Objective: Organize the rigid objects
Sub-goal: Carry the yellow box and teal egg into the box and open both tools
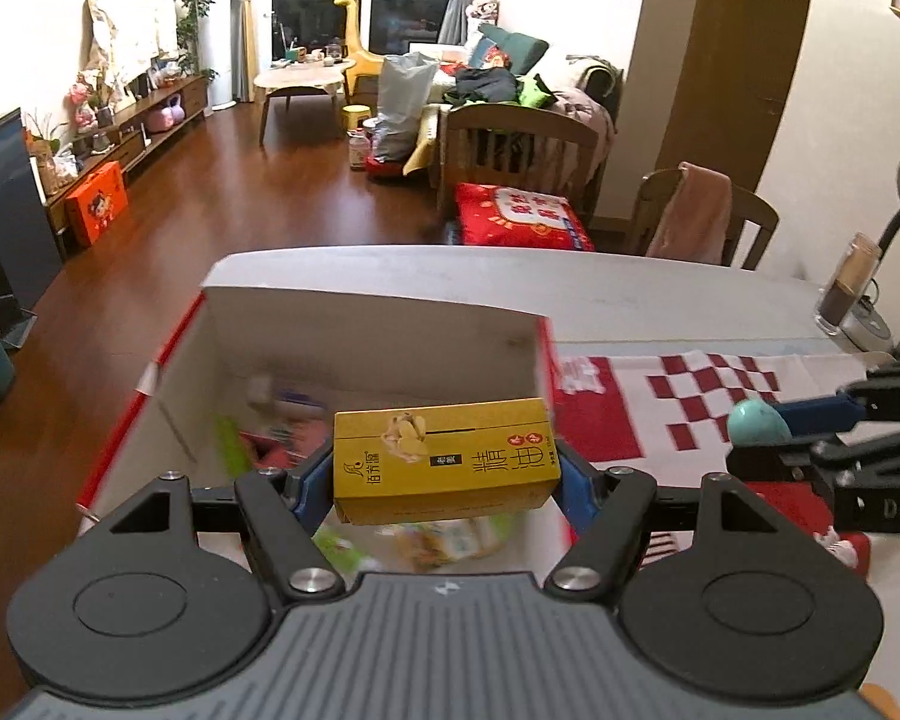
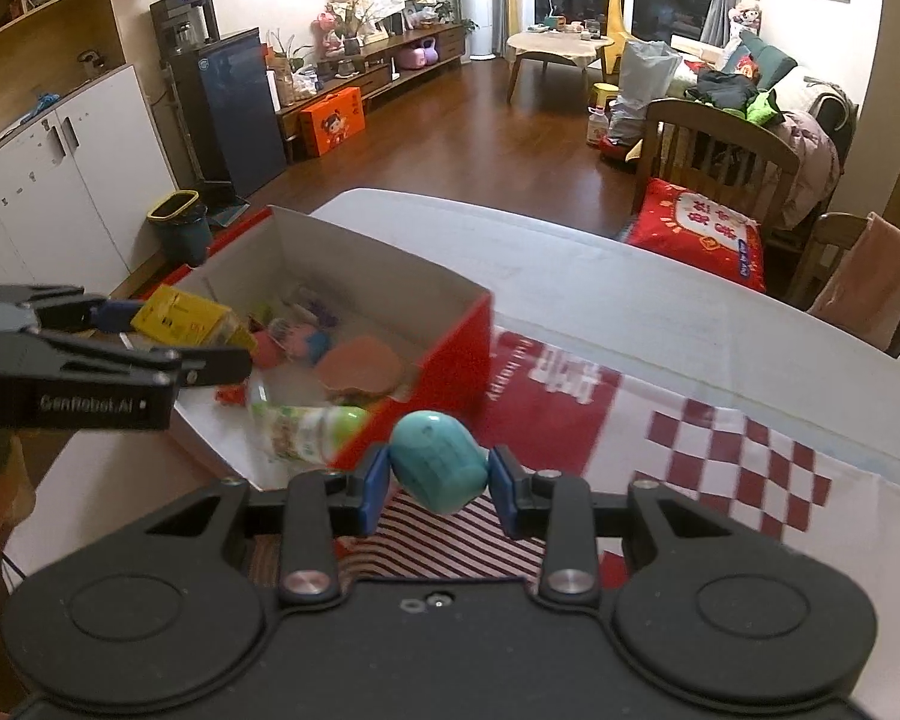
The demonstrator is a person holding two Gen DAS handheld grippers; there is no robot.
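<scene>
Toys already fill the red box [image 2: 450, 354]; left gripper [image 1: 447, 474] clamps a yellow carton [image 1: 444, 459] above it — right gripper [image 2: 438, 480] grips a teal toy [image 2: 435, 459], undropped.

"GenRobot.AI" on left tongs [image 2: 210, 354]; "DAS" on right tongs [image 1: 774, 420]

Left hand-held gripper [image 1: 447, 474]: black linkage arms, silver screws, blue pads, grey ribbed body at lower frame; right hand-held gripper [image 2: 438, 480] similar, body black
</scene>
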